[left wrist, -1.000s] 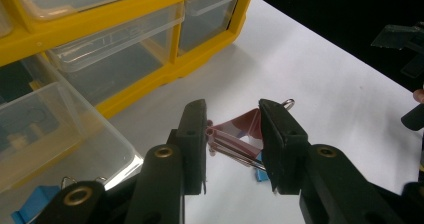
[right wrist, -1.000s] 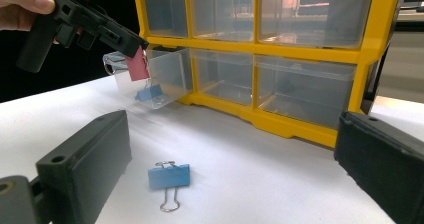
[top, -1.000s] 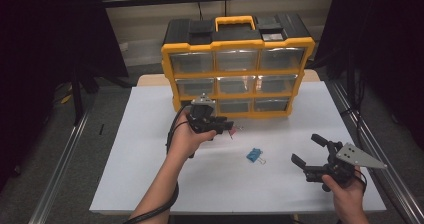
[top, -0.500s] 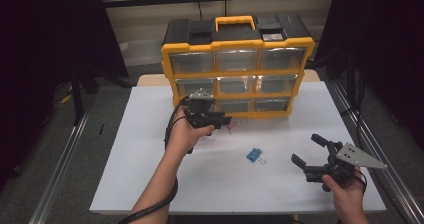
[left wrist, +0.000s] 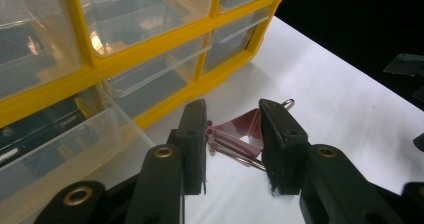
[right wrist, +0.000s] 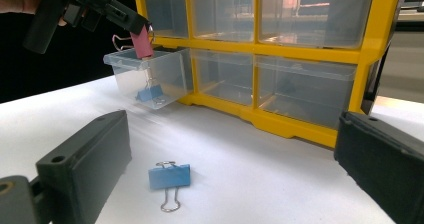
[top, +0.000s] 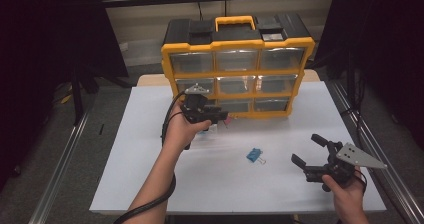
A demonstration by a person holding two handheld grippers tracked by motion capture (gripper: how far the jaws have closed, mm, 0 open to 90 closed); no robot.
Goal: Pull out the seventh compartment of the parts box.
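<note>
Left gripper point(top: 216, 116), centre-left of the high view, is clamped on a dark pink metal-handled binder clip point(left wrist: 239, 136) and holds it just over the pulled-out clear plastic drawer point(right wrist: 150, 76) of the yellow-framed black-topped organiser cabinet point(top: 237, 71), likely so the clip can drop straight in. Right gripper point(top: 310, 156), lower right of that view, rests low with jaws spread wide and empty, probably waiting near the blue binder clip point(top: 254, 155) lying loose on the white table sheet point(top: 150, 184). Right gripper view shows another blue clip point(right wrist: 149, 94) already inside the drawer; left gripper view gives the jaw pads point(left wrist: 195, 139) squeezing the pink clip's sides.
</note>
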